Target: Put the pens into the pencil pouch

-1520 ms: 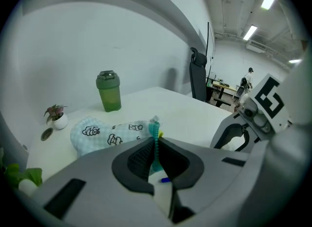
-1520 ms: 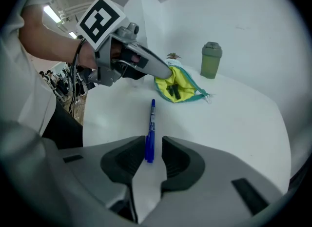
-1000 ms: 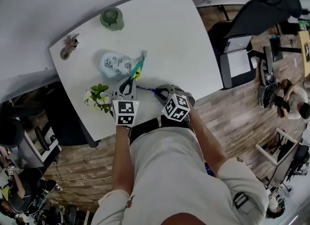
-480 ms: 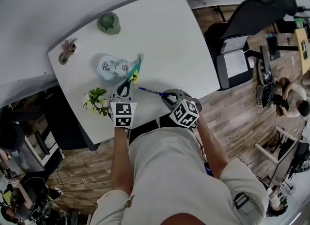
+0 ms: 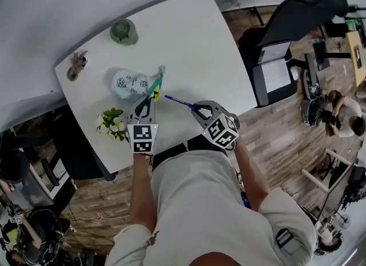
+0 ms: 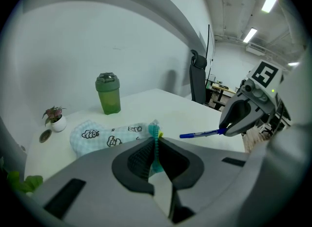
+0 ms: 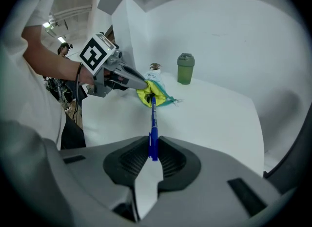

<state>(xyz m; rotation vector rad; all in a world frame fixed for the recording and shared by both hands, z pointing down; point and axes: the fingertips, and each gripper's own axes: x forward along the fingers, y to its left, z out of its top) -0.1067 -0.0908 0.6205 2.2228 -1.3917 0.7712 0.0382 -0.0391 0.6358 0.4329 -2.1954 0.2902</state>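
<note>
The pencil pouch (image 5: 127,82) is pale blue check cloth with cartoon prints and lies on the white table (image 5: 194,47). My left gripper (image 5: 148,101) is shut on the pouch's teal and yellow mouth edge (image 6: 156,140) and holds it lifted. My right gripper (image 5: 198,108) is shut on the rear end of a blue pen (image 5: 179,102). The pen (image 7: 152,118) sticks out along the jaws, above the table, and its tip points at the yellow-lined pouch mouth (image 7: 152,95), close to it. In the left gripper view the pen (image 6: 201,134) comes in from the right, short of the pouch (image 6: 102,134).
A green bottle (image 5: 123,31) stands at the table's far side, a small potted plant (image 5: 76,63) at its left corner, and a bunch of white flowers (image 5: 111,123) near the left edge. An office chair and a laptop (image 5: 275,70) are off the table's right side.
My right gripper has risen and carried the blue pen up the picture toward the pouch mouth, rolling a little. The left gripper and pouch have stayed put.
</note>
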